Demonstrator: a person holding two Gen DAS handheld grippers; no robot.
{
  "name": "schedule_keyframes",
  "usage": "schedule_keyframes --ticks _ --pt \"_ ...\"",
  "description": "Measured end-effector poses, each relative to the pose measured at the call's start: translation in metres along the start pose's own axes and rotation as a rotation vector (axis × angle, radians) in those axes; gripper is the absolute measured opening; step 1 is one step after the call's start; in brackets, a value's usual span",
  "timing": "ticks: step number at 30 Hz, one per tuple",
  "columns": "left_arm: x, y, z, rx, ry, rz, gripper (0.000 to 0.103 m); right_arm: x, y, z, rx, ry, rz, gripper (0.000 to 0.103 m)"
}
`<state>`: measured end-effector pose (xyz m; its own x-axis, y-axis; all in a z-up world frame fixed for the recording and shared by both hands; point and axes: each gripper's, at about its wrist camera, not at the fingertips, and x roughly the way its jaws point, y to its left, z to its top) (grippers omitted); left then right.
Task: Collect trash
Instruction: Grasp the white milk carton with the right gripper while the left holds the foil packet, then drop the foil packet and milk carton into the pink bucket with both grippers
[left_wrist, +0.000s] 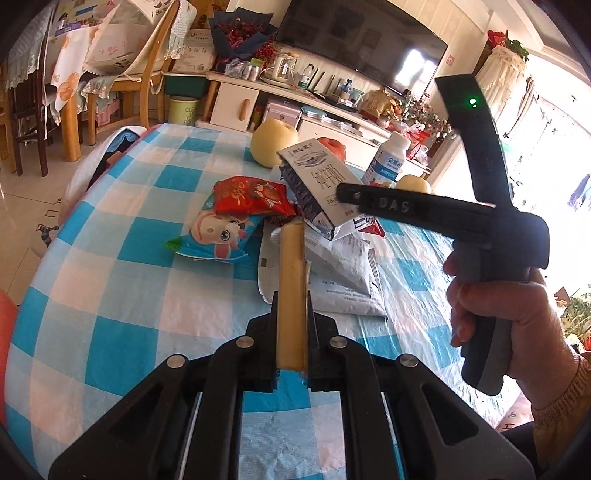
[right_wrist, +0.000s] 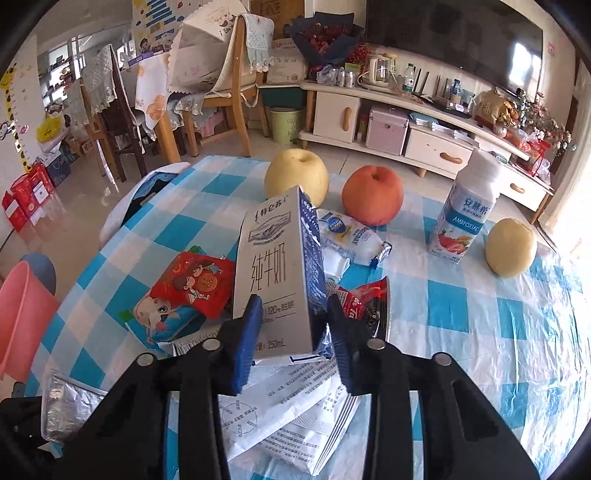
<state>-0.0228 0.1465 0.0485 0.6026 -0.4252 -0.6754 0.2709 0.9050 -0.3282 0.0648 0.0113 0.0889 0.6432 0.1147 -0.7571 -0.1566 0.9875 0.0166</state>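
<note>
Left gripper: fingers clamped on a flat tan strip, seen edge-on; it reads as a stiff slip of card or wrapper, but its nature cannot be confirmed. It is held above the checked surface.

Right gripper: fingers clamped on the lower part of a milk carton, which is tilted and lifted above the litter beneath it. Carton is white-faced with dark blue side panels and printed characters. Side panel shows creasing, so it is judged empty or nearly so: light, thin-walled, liable to crush under hard pressure. The hold across the flat faces near the base is judged sound; the coated board may be slick.

Beneath and near: white printed paper bags, soft and limp, best pinched at an edge. A silver foil wrapper lies near left.

Middle: a red snack packet over a blue cartoon packet at left; a crumpled red wrapper at right; a white-blue wrapper beyond. All are judged light and crinkly.

Far: two pears, an apple and a yoghurt bottle, judged not trash.
</note>
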Motion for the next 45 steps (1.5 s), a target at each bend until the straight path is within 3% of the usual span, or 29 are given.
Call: schedule_keyframes --ticks 2,4,7,8,18,22,32,38,45 --pt "-0.002 0.001 0.0 0.0 -0.005 0.003 0.011 -0.002 -0.002 0.001 0.01 0.008 0.017 0.032" --pt "-0.002 0.002 0.0 -0.002 -0.005 0.009 0.011 -0.001 -0.004 -0.001 0.009 0.01 0.017 0.037" --pt "-0.003 0.004 0.0 -0.012 -0.005 0.007 0.011 0.01 -0.005 -0.005 0.029 0.048 0.041 0.07" --pt "-0.002 0.004 0.0 -0.011 -0.007 0.009 0.011 0.013 -0.004 -0.006 0.03 0.05 0.04 0.072" --pt "0.0 0.011 0.004 -0.033 -0.012 0.026 0.011 0.027 0.004 -0.006 0.009 0.048 0.004 0.068" --pt "-0.005 0.014 0.005 -0.039 -0.028 0.034 0.011 0.016 0.006 -0.004 0.01 0.023 -0.002 0.068" --pt "-0.03 0.029 0.012 -0.084 -0.122 0.088 0.011 -0.027 0.026 0.005 0.014 -0.062 0.076 0.067" --pt "-0.069 0.067 0.016 -0.232 -0.258 0.188 0.011 -0.061 0.085 0.007 -0.071 -0.11 0.207 0.067" --pt "-0.127 0.145 0.007 -0.507 -0.383 0.404 0.011 -0.085 0.184 0.0 -0.206 -0.097 0.377 0.068"
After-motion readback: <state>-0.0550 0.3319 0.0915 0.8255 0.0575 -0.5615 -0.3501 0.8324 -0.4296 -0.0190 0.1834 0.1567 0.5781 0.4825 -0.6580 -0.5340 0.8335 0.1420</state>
